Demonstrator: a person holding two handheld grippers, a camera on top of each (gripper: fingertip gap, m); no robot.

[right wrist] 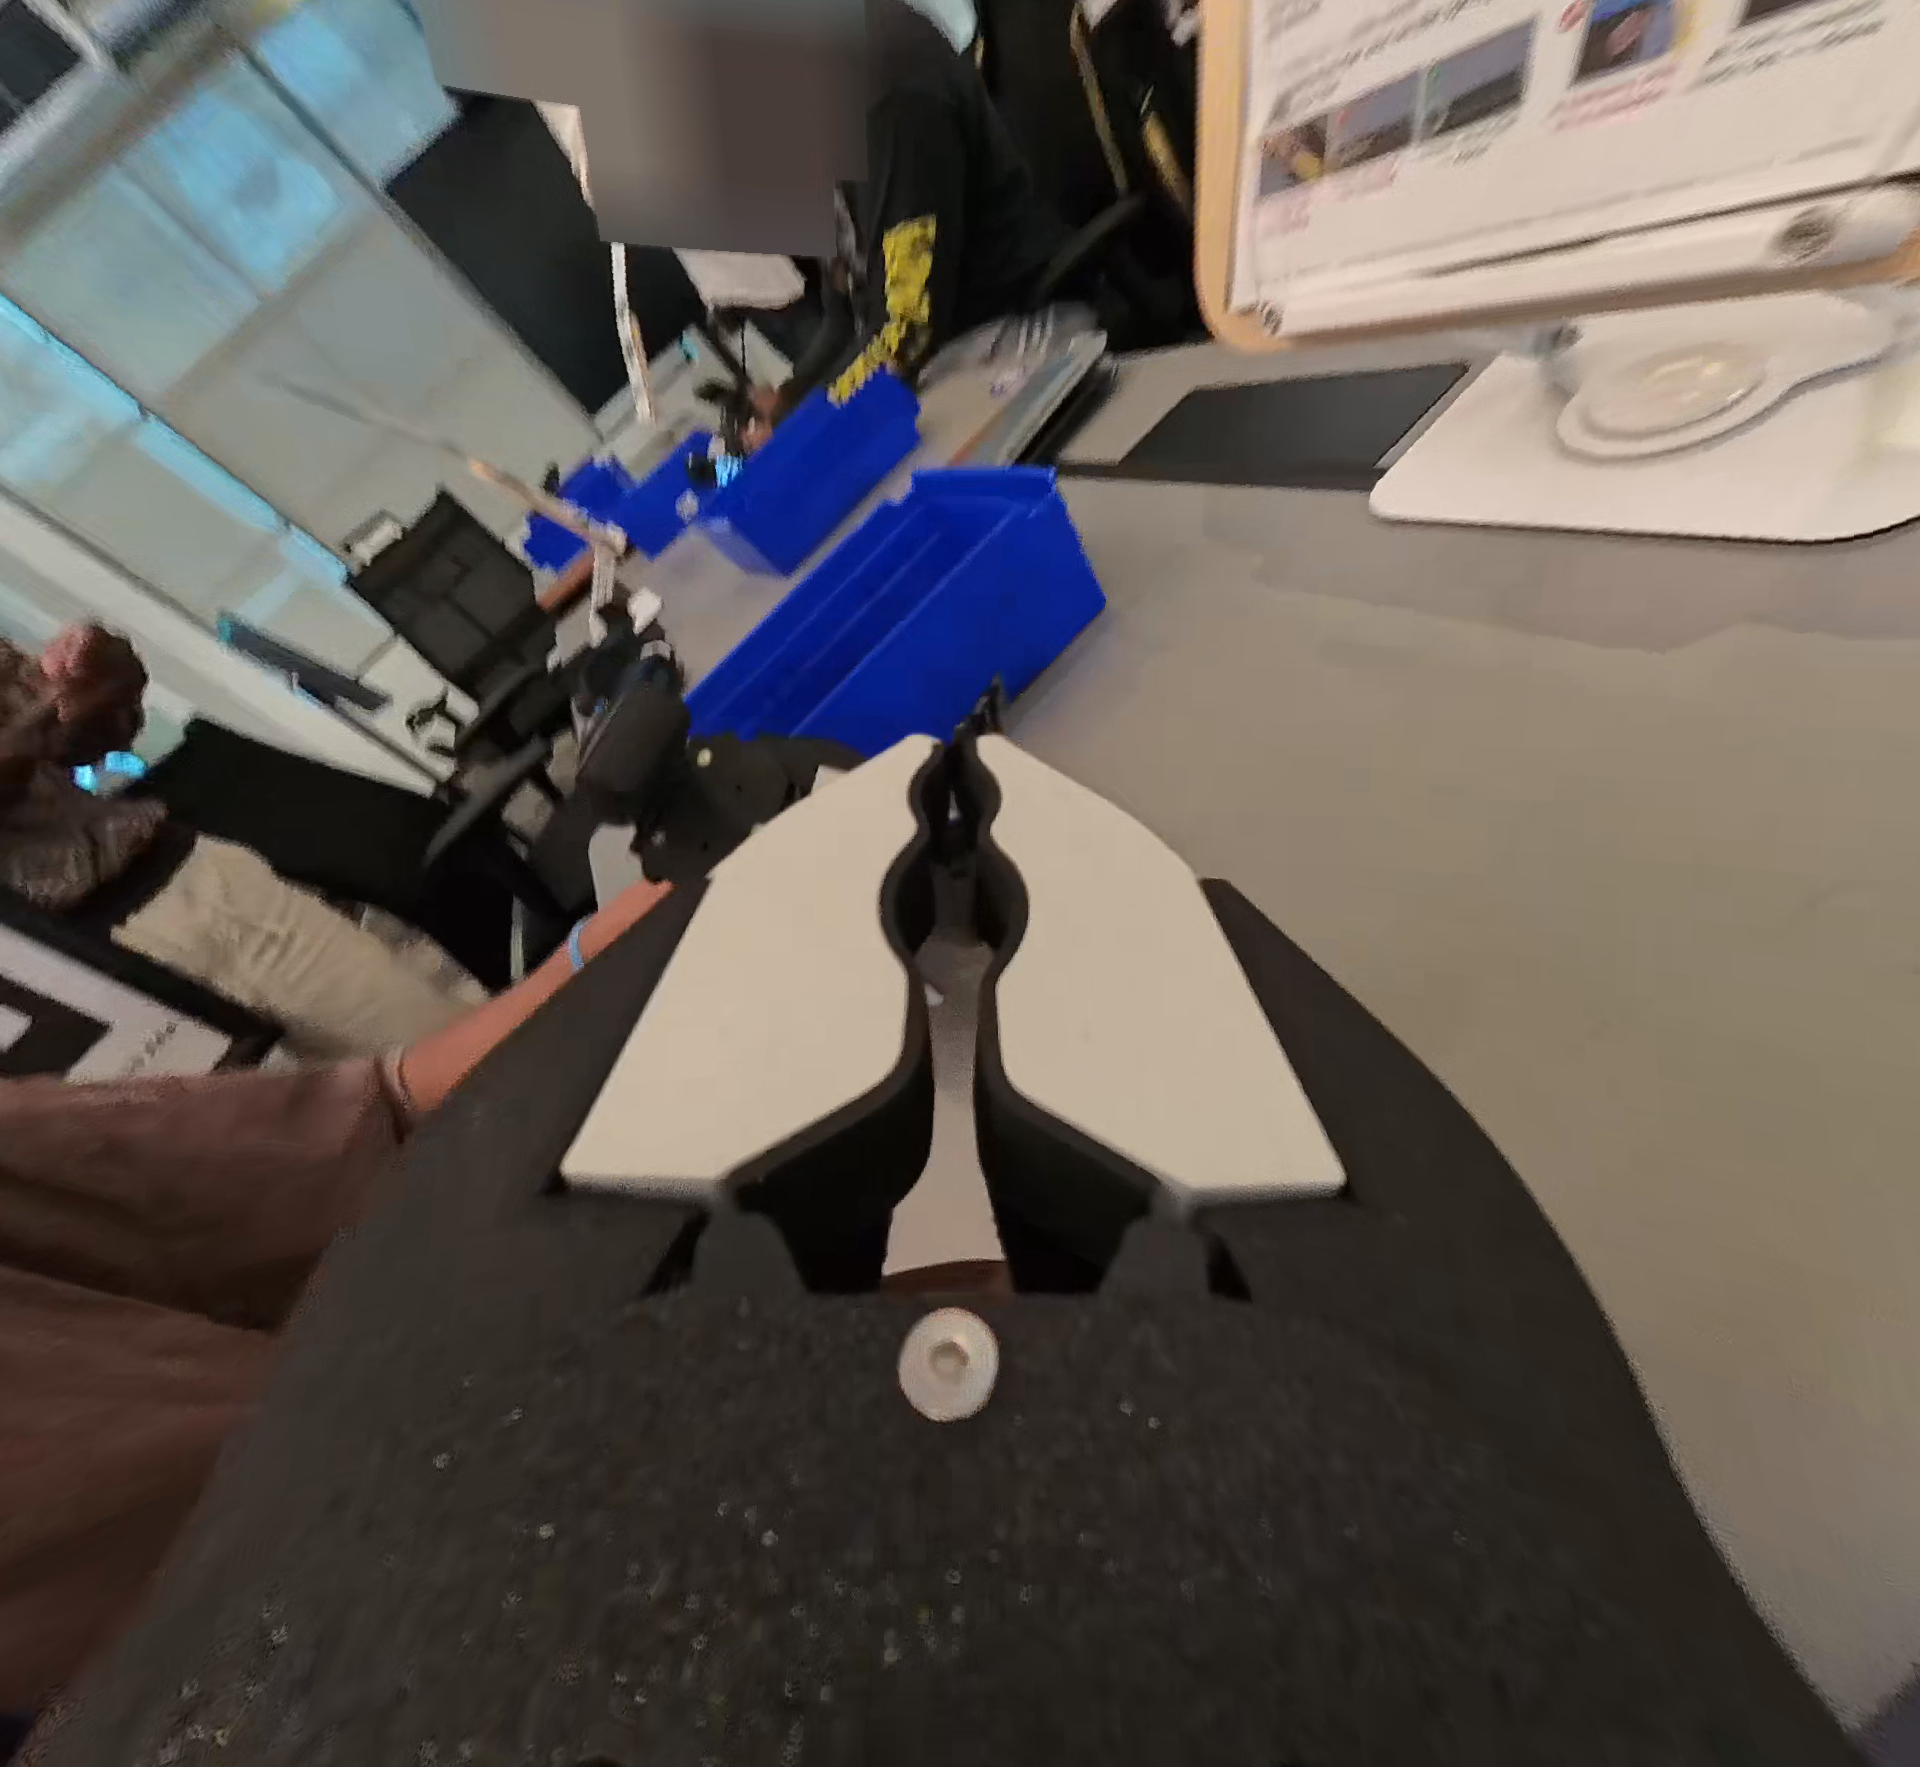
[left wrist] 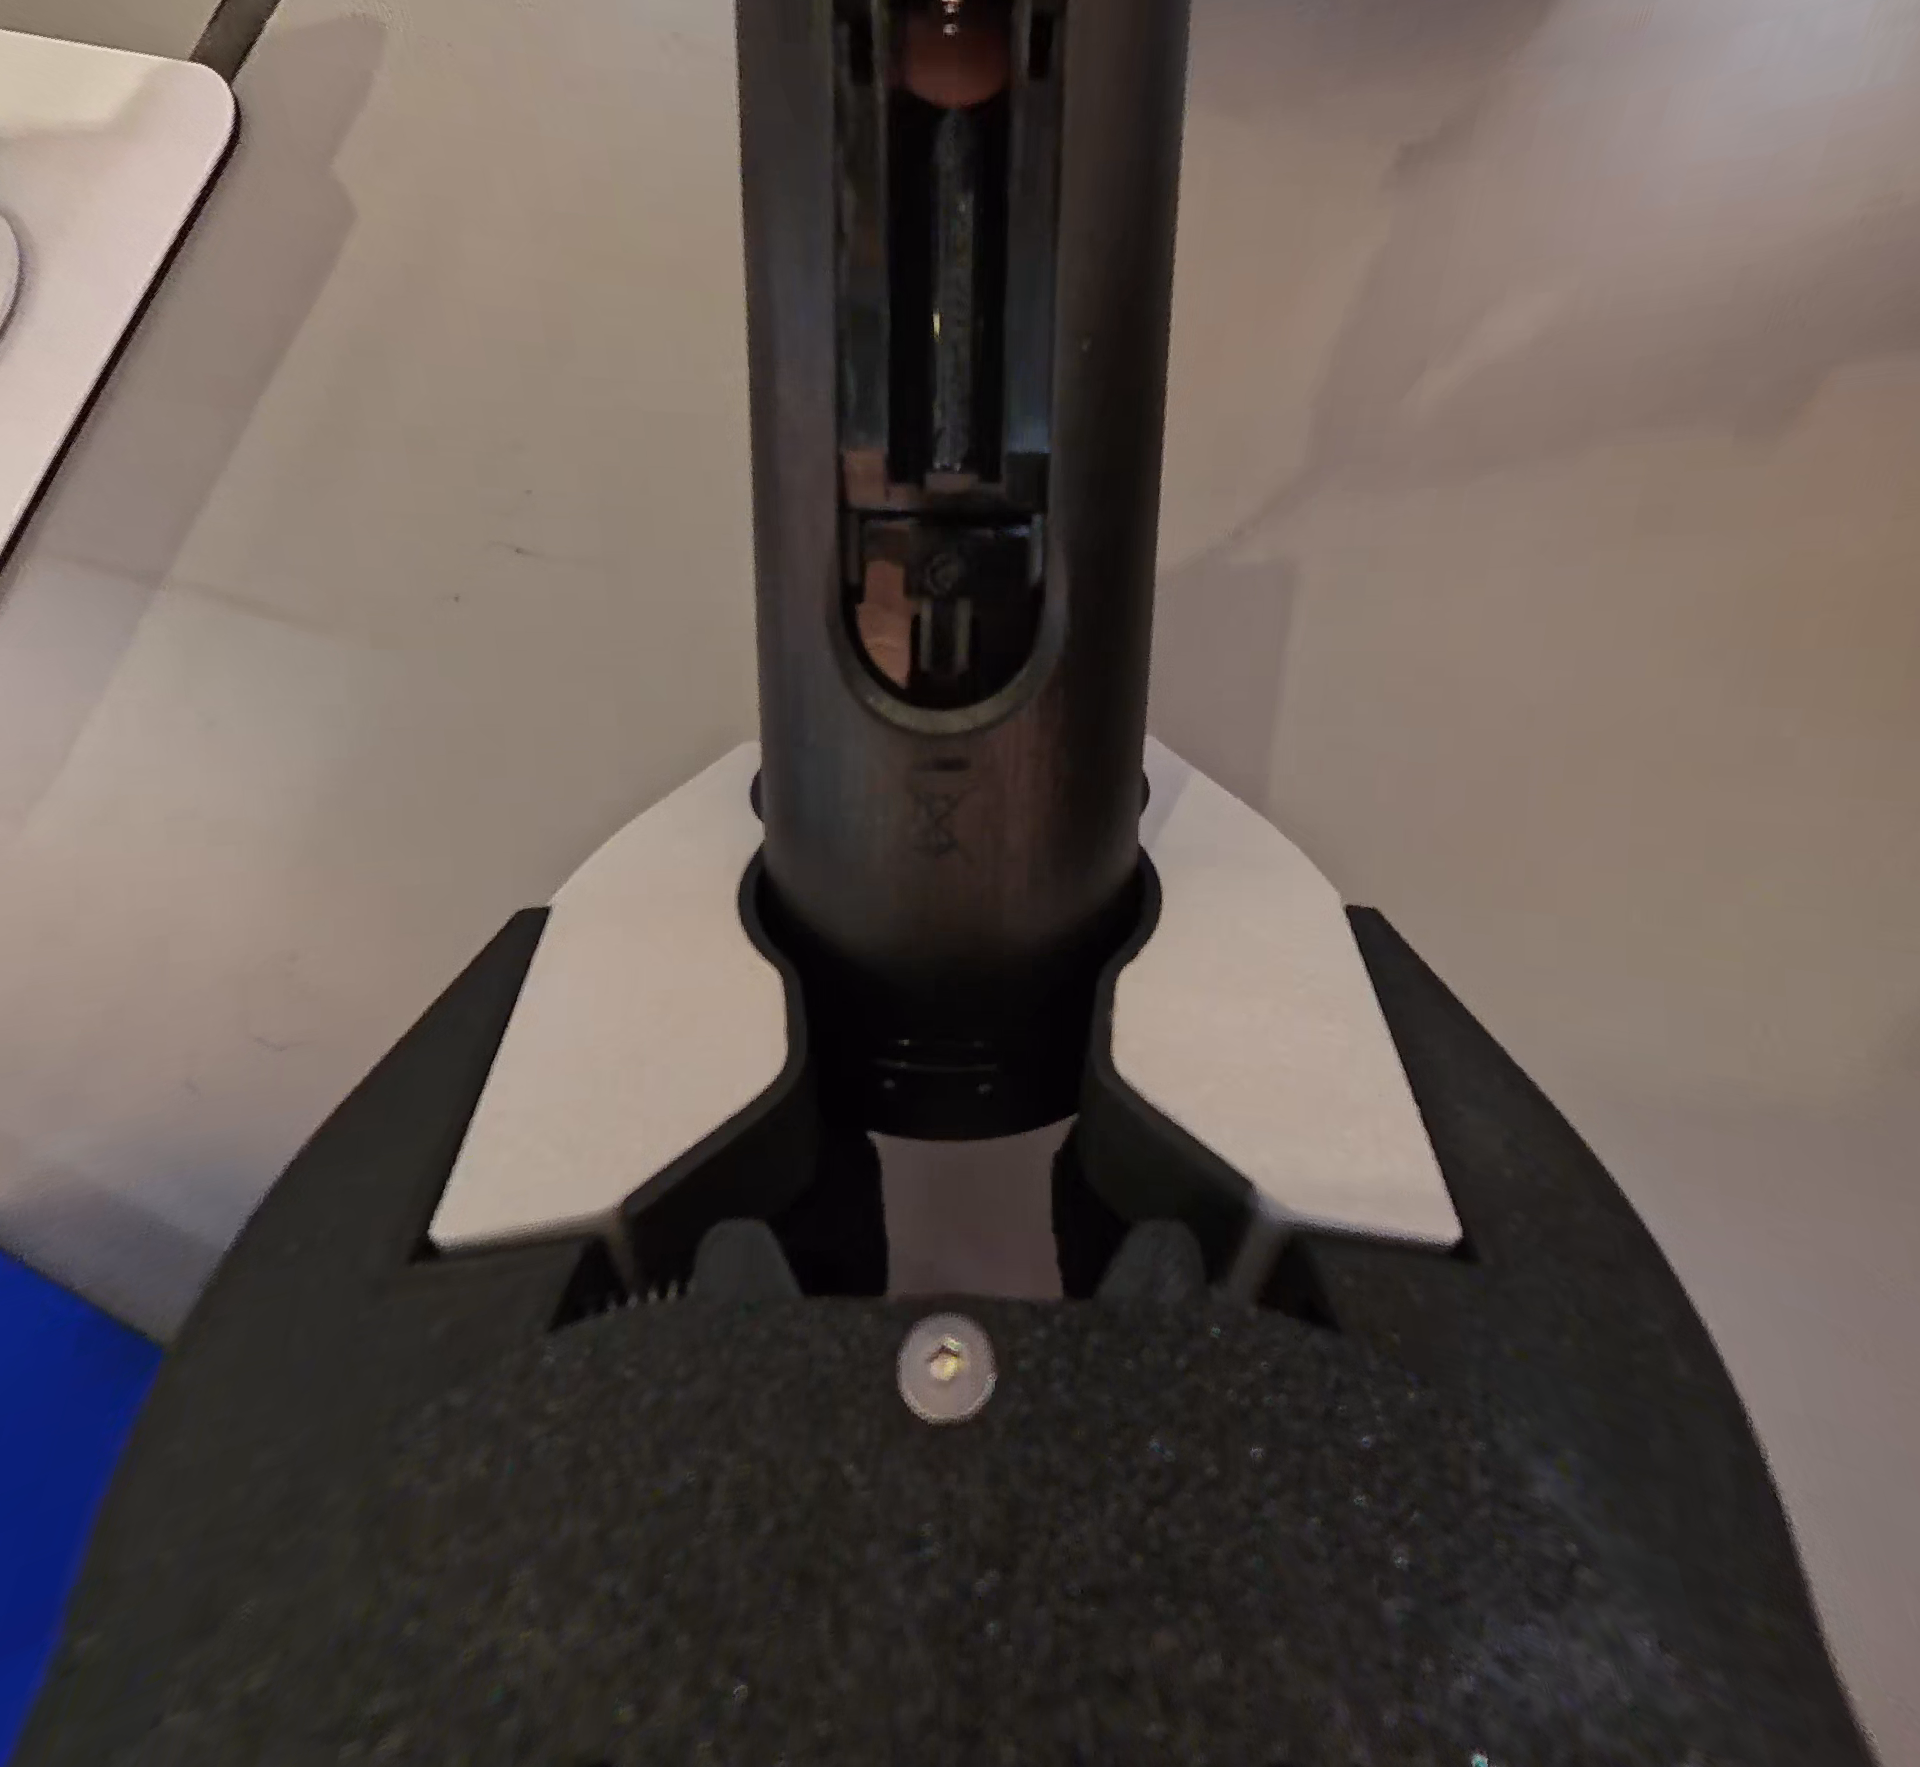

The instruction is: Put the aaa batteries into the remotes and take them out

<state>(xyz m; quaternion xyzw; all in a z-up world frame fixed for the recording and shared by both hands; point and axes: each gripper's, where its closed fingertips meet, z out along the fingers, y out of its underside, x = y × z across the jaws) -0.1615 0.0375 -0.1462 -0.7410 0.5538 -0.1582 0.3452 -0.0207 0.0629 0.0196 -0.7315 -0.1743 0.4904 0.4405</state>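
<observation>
In the left wrist view, the left tool (left wrist: 951,886) is clenched round the near end of a dark remote (left wrist: 956,346), which runs up the frame's centre above the pale worktop (left wrist: 1507,470), its battery bay (left wrist: 948,283) uncovered. In the right wrist view, the right tool (right wrist: 964,782) pinches a thin dark piece (right wrist: 977,730) at its tips, mid-frame, too blurred to identify; a blue bin (right wrist: 914,605) sits just beyond.

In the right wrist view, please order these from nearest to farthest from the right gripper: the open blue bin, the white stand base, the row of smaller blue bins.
1. Open blue bin, just ahead, slightly left of the right gripper.
2. White stand base, far right.
3. Smaller blue bins, behind, left.
</observation>
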